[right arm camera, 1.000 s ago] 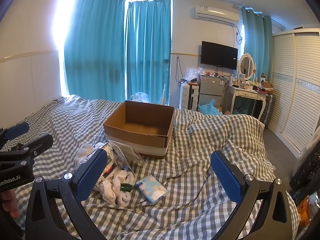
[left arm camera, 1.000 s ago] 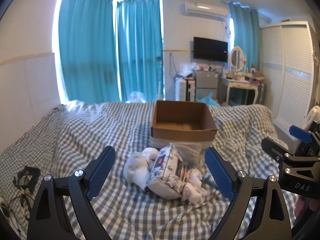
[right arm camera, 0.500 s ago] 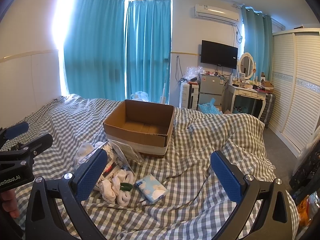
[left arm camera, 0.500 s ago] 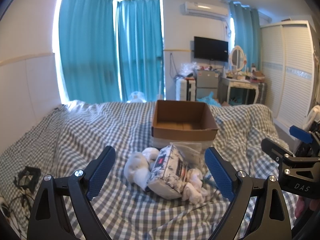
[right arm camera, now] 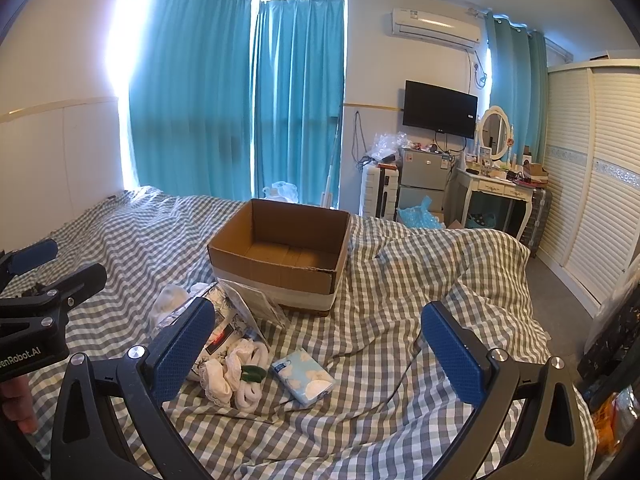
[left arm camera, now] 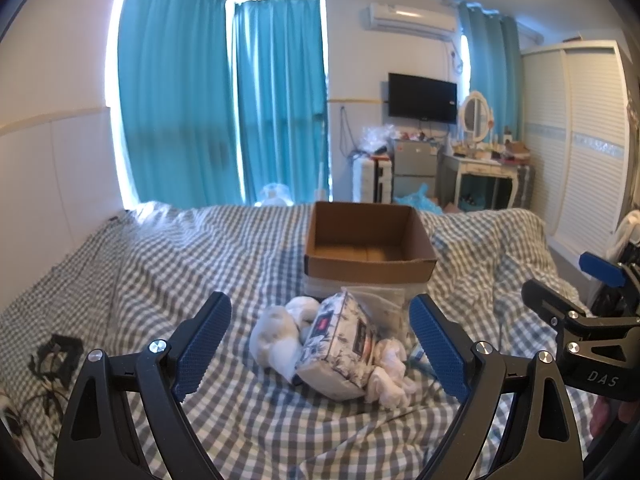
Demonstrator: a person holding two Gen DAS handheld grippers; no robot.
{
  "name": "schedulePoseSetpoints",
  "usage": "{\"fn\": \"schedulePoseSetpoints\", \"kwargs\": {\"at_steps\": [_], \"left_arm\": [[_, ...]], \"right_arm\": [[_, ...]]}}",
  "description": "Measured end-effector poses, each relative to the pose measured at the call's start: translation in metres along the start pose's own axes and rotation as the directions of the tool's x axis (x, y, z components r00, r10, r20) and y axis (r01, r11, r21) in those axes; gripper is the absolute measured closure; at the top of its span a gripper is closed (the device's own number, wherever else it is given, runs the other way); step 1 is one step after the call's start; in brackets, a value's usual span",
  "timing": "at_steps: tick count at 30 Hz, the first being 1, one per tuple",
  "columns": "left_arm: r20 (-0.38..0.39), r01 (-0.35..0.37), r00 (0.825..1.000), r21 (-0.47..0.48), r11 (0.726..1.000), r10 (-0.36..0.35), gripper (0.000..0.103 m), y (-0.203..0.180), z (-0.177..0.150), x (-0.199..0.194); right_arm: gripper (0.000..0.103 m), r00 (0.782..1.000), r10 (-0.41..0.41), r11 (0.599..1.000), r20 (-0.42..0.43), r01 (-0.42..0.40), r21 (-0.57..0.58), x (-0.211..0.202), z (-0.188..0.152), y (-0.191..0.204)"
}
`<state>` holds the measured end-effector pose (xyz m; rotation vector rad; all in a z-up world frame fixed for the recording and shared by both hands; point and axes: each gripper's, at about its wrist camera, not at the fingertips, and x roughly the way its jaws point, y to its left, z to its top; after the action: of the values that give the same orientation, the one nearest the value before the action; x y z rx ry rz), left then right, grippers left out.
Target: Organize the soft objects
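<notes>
An open empty cardboard box [left arm camera: 370, 246] [right arm camera: 280, 256] stands on the checked bed cover. In front of it lies a heap of soft things: a white plush toy [left arm camera: 276, 336], a patterned tissue pack [left arm camera: 340, 350] [right arm camera: 224, 330], white socks [left arm camera: 390, 376] [right arm camera: 236, 376], a clear plastic bag [left arm camera: 380, 300] and a small blue tissue packet [right arm camera: 303, 377]. My left gripper [left arm camera: 320, 344] is open and empty, just short of the heap. My right gripper [right arm camera: 316, 348] is open and empty above the blue packet, to the right of the heap.
The checked bed cover [right arm camera: 420, 312] is wrinkled on the right. A black object [left arm camera: 58, 354] lies at the bed's left. Beyond the bed are teal curtains [left arm camera: 224, 112], a dressing table [right arm camera: 496, 192], a small fridge [right arm camera: 424, 176] and a white wardrobe [right arm camera: 592, 184].
</notes>
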<state>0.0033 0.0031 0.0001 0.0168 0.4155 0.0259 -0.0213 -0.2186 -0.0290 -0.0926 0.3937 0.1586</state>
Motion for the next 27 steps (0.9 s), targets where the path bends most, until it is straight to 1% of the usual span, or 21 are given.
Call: {"fn": "schedulePoseSetpoints", "kwargs": {"at_steps": [18,21,27], "left_arm": [[0.009,-0.004,1.000,0.001,1.000,0.004,0.011,0.002,0.003,-0.005],[0.025,-0.011,1.000,-0.002,1.000,0.011,0.011,0.002,0.008,-0.009],[0.050,0.017,0.999,-0.011,1.000,-0.016,0.011,0.002,0.018,-0.010]], "right_arm": [[0.000,1.000,0.002,1.000,0.002,-0.002,-0.006,-0.001,-0.001,0.001],[0.000,1.000,0.000,1.000,0.005,0.000,-0.015,-0.003,0.000,0.000],[0.000,1.000,0.008,0.998,0.000,-0.008,-0.058,-0.002,0.009,0.001]]}}
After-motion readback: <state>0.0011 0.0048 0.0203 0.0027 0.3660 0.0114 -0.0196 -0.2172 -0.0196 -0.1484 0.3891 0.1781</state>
